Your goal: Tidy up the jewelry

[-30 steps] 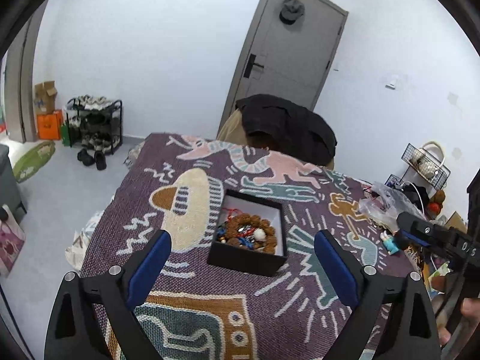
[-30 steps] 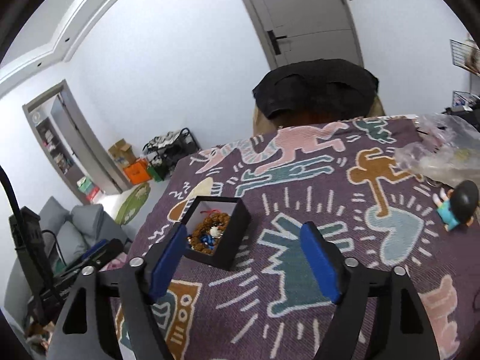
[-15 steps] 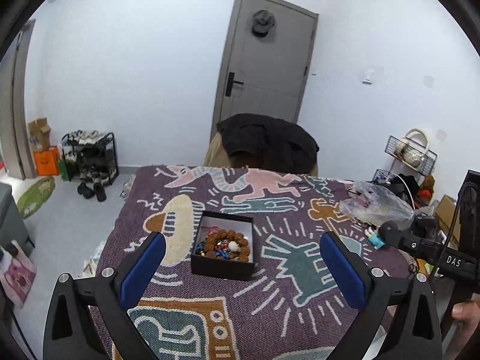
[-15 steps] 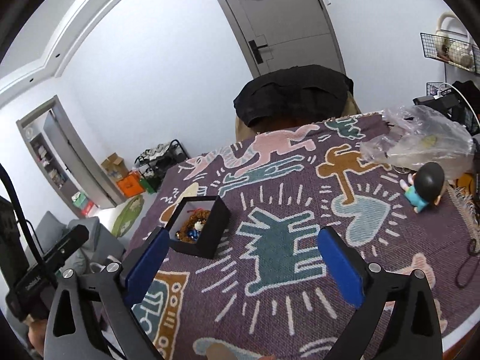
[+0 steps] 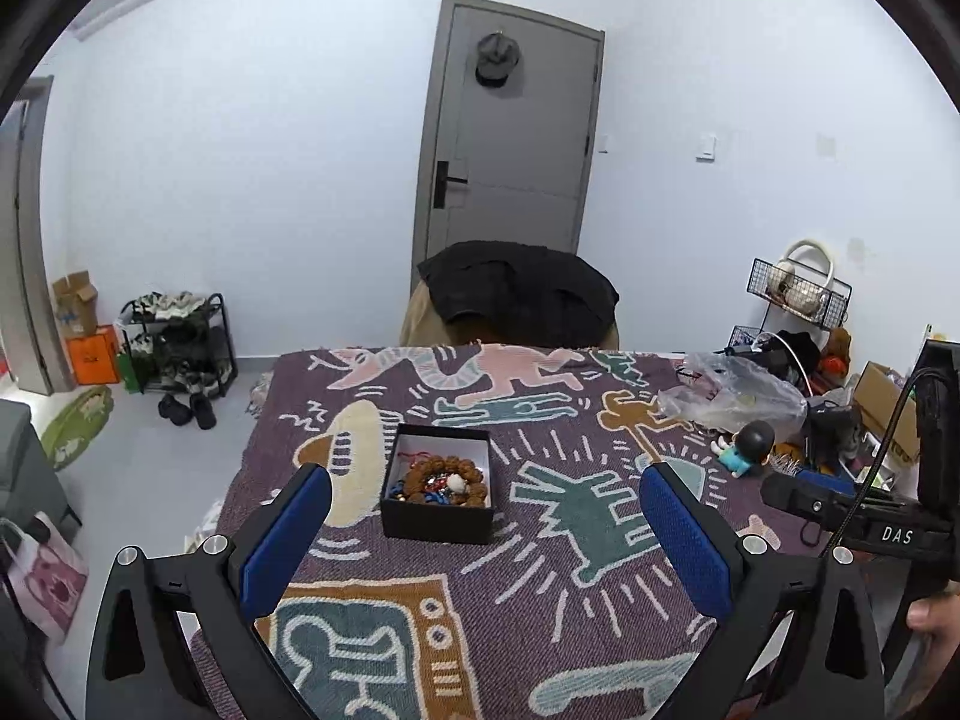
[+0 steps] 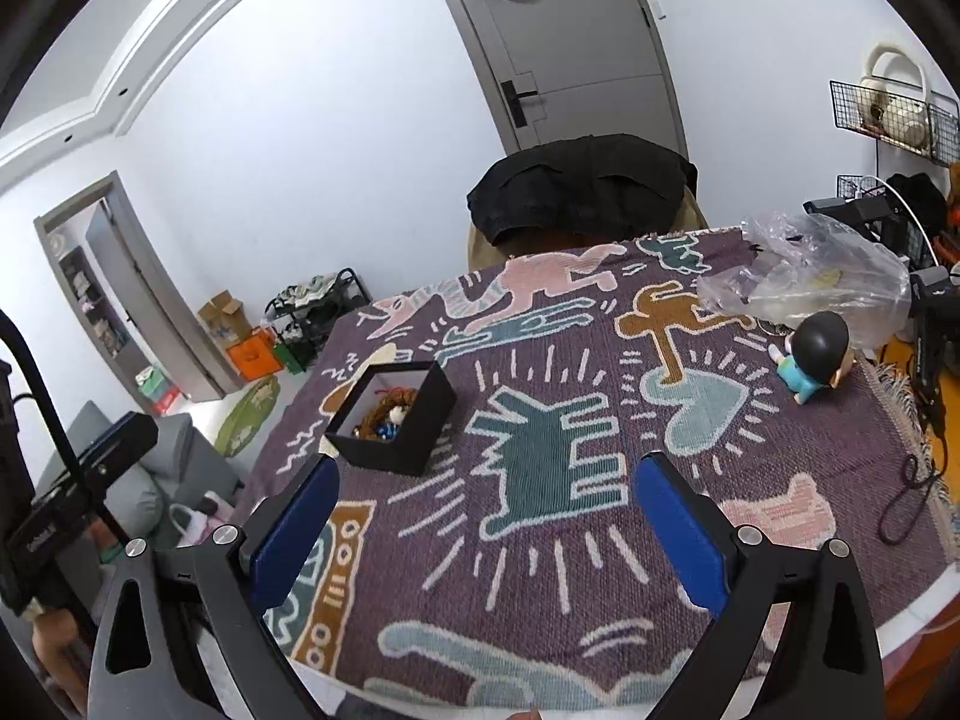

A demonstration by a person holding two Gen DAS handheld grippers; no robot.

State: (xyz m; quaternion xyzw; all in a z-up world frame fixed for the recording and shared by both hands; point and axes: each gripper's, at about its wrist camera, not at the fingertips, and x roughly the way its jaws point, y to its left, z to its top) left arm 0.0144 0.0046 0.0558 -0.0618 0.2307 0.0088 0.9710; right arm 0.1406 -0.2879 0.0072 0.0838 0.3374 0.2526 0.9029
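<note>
- Left gripper: jaws spread wide, nothing between the blue pads. It hangs above the near part of the patterned cloth, aimed downward at the table.
- Black box: open-topped, sits on the cloth left of centre, just ahead of the left gripper. The jewelry lies inside in one tangled heap: a brown bead bracelet, a white bead, blue bits, a red cord.
- Right gripper: also fully open and empty, over the teal figure in the weave, with the box off to its left.
- Figurine and clear plastic bag: far right side of the table, well apart from the box.
- Nothing loose shows on the cloth; the jewelry looks all boxed.
- Risk, if a piece is to be lifted: strands are interlocked, so pinching one likely drags the rest.
- Risk: the box looks light and nothing holds it; a pull or a finger catching its wall could tip or slide it.
- Risk: box walls are tall and wide jaws may not fit inside.
</note>
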